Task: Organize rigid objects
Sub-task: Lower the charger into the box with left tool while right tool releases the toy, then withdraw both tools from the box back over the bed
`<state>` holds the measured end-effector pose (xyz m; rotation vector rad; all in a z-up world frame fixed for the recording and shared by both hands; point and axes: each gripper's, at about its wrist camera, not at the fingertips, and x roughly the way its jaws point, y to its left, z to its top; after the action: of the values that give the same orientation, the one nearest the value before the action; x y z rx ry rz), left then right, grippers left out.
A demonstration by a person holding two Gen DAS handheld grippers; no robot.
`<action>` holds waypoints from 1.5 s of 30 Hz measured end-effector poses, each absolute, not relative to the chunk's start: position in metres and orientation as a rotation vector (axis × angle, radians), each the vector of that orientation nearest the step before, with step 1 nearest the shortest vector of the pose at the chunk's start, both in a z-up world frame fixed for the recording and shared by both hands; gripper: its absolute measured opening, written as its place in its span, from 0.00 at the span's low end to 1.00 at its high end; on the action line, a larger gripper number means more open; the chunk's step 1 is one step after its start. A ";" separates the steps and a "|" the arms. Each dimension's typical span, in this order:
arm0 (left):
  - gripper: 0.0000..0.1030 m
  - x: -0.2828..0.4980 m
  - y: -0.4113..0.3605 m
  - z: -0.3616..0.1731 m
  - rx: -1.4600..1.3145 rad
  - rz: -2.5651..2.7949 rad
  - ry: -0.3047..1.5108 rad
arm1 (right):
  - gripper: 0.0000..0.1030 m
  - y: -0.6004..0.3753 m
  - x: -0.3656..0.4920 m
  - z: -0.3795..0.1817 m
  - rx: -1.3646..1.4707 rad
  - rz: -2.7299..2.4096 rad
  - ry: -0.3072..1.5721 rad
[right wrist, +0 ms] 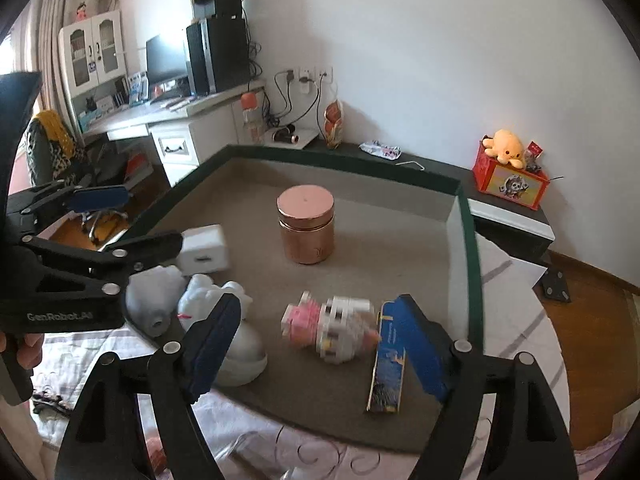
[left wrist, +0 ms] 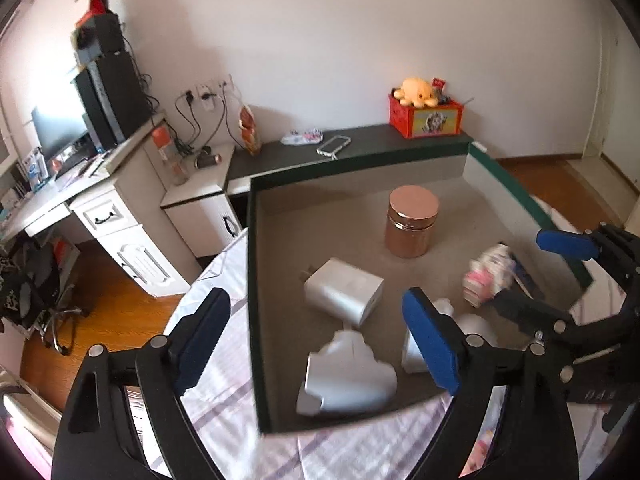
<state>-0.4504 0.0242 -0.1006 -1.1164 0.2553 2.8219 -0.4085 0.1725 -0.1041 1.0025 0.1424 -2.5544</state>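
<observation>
Left gripper (left wrist: 316,340): jaws wide, nothing between them, hovering over the near left edge of the tray (left wrist: 253,280).
Right gripper (right wrist: 320,352): jaws wide, nothing held, poised over the tray's near right part.
Tray: green-rimmed, grey-lined, lying on a bed.
Contents: pink-and-white block toy (right wrist: 332,328), blurred, between the right jaws' line; blue box (right wrist: 386,372), just right of it; white charger (left wrist: 344,290), left centre; copper jar (right wrist: 306,224), upright, far centre; white figurines (right wrist: 216,308), near left.
Beyond: dark shelf with red box (right wrist: 510,182).
</observation>
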 end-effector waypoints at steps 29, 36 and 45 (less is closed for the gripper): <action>1.00 -0.182 -0.024 -0.029 -0.633 3.126 0.122 | 1.00 0.194 -0.186 -0.028 0.592 -2.828 0.085; 1.00 -0.159 -0.029 -0.026 -0.608 3.129 0.111 | 1.00 0.192 -0.168 -0.027 0.595 -2.836 0.073; 1.00 -0.150 -0.033 -0.033 -0.642 3.132 0.153 | 1.00 0.184 -0.157 -0.031 0.617 -2.823 0.111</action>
<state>-0.1501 -0.0334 -0.0327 -0.6420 0.1528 3.1325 -0.1566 0.1836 -0.0311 0.6166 0.1112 -2.8228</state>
